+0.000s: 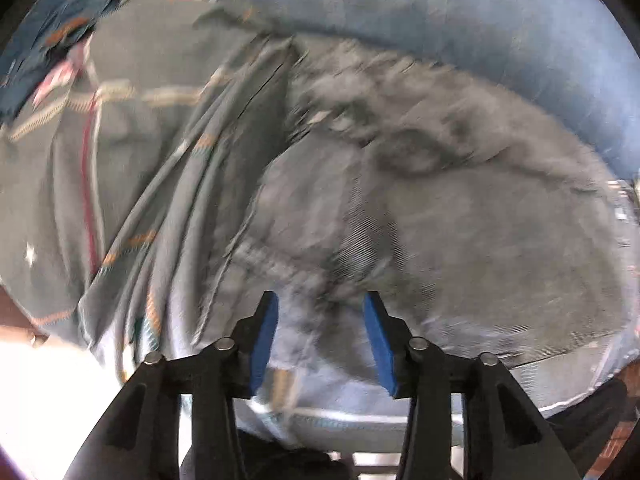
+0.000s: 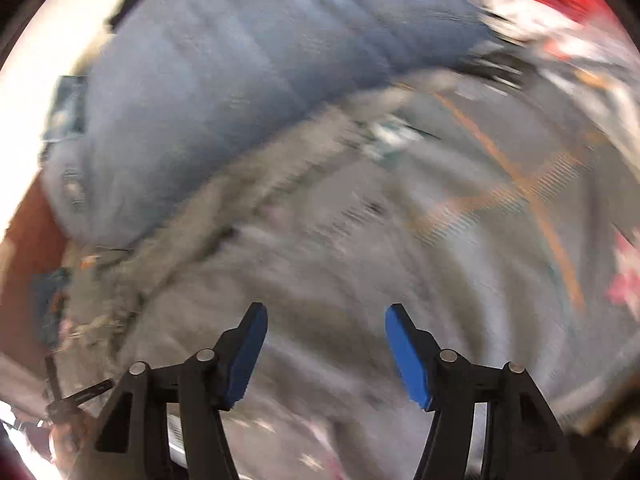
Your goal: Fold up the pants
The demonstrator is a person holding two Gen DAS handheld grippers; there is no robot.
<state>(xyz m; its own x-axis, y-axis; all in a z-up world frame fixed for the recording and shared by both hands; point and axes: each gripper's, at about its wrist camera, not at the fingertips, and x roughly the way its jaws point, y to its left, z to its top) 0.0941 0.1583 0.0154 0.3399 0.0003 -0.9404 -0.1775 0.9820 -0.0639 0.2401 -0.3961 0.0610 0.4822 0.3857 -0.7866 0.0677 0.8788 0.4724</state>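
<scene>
Grey washed pants [image 1: 460,216] lie crumpled on a grey patterned bedsheet [image 1: 132,152] in the left wrist view, filling the middle and right. My left gripper [image 1: 320,304] is open just above the near edge of the pants, with nothing between its blue pads. In the blurred right wrist view the pants [image 2: 224,216] run as a grey band from lower left toward the middle. My right gripper [image 2: 324,316] is open over grey cloth and holds nothing.
A large blue-grey blanket or pillow [image 1: 460,20] lies beyond the pants, also in the right wrist view [image 2: 240,80]. Red and white cloth [image 2: 552,12] sits at the far right. The bedsheet [image 2: 500,208] has orange stripes. The bed edge [image 1: 340,424] runs under my left gripper.
</scene>
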